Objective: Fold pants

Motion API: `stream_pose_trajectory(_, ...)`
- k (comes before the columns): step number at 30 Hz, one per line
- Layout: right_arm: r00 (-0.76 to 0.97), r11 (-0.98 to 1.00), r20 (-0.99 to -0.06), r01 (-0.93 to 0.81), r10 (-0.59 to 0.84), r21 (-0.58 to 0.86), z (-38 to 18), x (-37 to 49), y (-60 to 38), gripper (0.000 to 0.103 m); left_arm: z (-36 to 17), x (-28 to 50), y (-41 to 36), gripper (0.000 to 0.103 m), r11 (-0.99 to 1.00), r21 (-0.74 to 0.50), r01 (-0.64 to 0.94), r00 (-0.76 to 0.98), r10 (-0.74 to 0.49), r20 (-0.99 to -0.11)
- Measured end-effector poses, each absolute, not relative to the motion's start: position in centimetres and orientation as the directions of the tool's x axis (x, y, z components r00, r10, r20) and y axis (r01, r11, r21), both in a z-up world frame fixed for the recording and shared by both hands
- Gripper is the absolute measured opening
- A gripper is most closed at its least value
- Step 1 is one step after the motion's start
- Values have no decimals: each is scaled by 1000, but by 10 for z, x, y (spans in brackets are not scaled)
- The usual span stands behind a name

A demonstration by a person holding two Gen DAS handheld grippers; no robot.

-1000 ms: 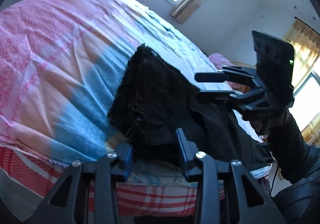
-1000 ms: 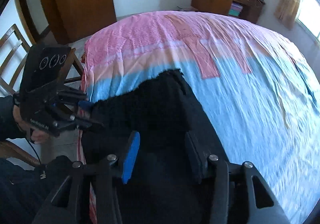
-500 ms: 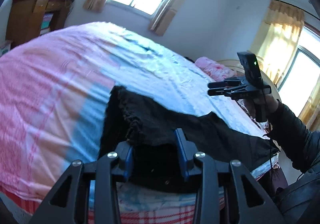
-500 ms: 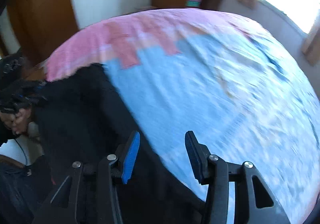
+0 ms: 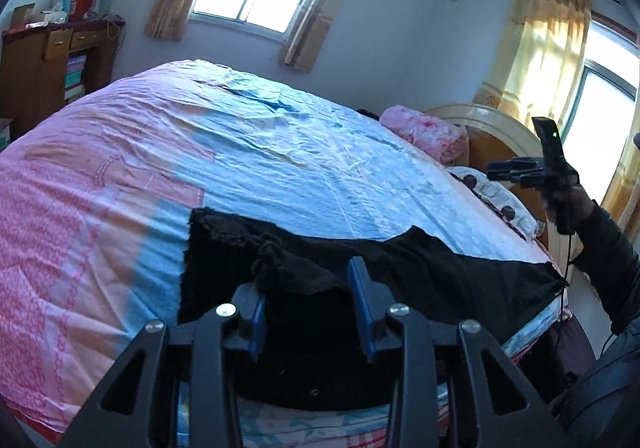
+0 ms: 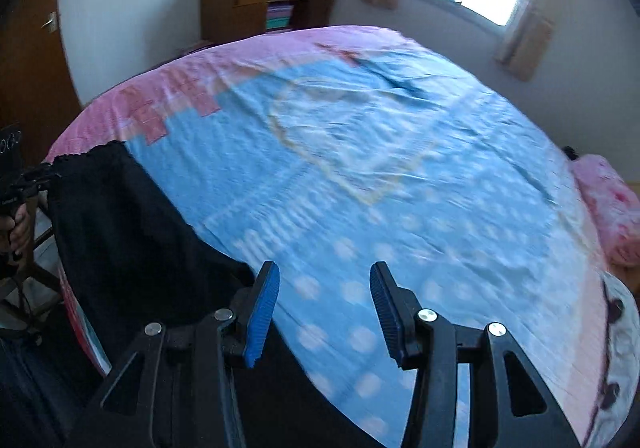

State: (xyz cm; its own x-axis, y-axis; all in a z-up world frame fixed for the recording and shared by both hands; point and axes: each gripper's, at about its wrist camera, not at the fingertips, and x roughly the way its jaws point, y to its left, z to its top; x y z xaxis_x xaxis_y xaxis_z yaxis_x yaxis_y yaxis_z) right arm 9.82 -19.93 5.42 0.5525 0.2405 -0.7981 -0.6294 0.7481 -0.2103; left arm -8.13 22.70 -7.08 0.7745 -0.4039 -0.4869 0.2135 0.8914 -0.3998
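Observation:
Black pants [image 5: 440, 272] lie along the near edge of the bed, waist end to the left, leg end to the right. My left gripper [image 5: 302, 280] is shut on a bunched fold of the waist end and holds it lifted off the sheet. From the right wrist view the left gripper [image 6: 40, 178] shows at the far left, at the raised corner of the pants [image 6: 120, 232]. My right gripper [image 6: 325, 268] is open with nothing between its blue pads, hovering over the bare blue sheet to the right of the pants. It appears as the right gripper [image 5: 494, 170], held high beyond the leg end.
The bed [image 5: 300, 168] has a pink and blue sheet, a pink pillow [image 5: 424, 132] and a wooden headboard [image 5: 480, 128] at the right. A wooden cabinet [image 6: 264, 4] stands against the far wall. A chair [image 6: 36, 268] and a door [image 6: 24, 68] are at the left.
My right gripper swung away from above the pants, out to the right over the blue sheet. My left gripper rose and rolled, lifting the waist fold off the bed.

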Motion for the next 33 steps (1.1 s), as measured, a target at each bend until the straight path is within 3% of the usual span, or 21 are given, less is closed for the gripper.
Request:
stream_pose_trajectory(5,631,829,-767,-485,113,-277,89,119,-273,49,-69,-79,220,37,901,-385,201,766,-390,-511)
stream_pose_trajectory(9,702,897,-707,-364,88,-250,135,133,-323,49,-69,-77,219,37,913,-367,180,768,-363,-527)
stream_pose_trajectory(13,719,906,-660,-401,218,-137,155,138,-322,51,-73,-72,219,36,933,-329,148,776,-316,-546)
stream_pose_trajectory(16,662,845,-668,-527,341,-91,127,124,-270,51,-78,-67,218,35,942,-312,126,771,-291,-566)
stream_pose_trajectory(20,442,721,-748,-690,494,68,50,113,-164,51,-84,-66,224,35,945,-305,117,768,-281,-576)
stream_pose_trajectory(24,257,586,-817,-802,516,118,-18,97,-47,52,-104,-66,240,35,943,-322,87,739,-278,-614)
stream_pose_trajectory(33,59,410,-843,-890,535,198,-67,102,108,51,-133,-88,260,35,895,-434,98,740,-357,-570)
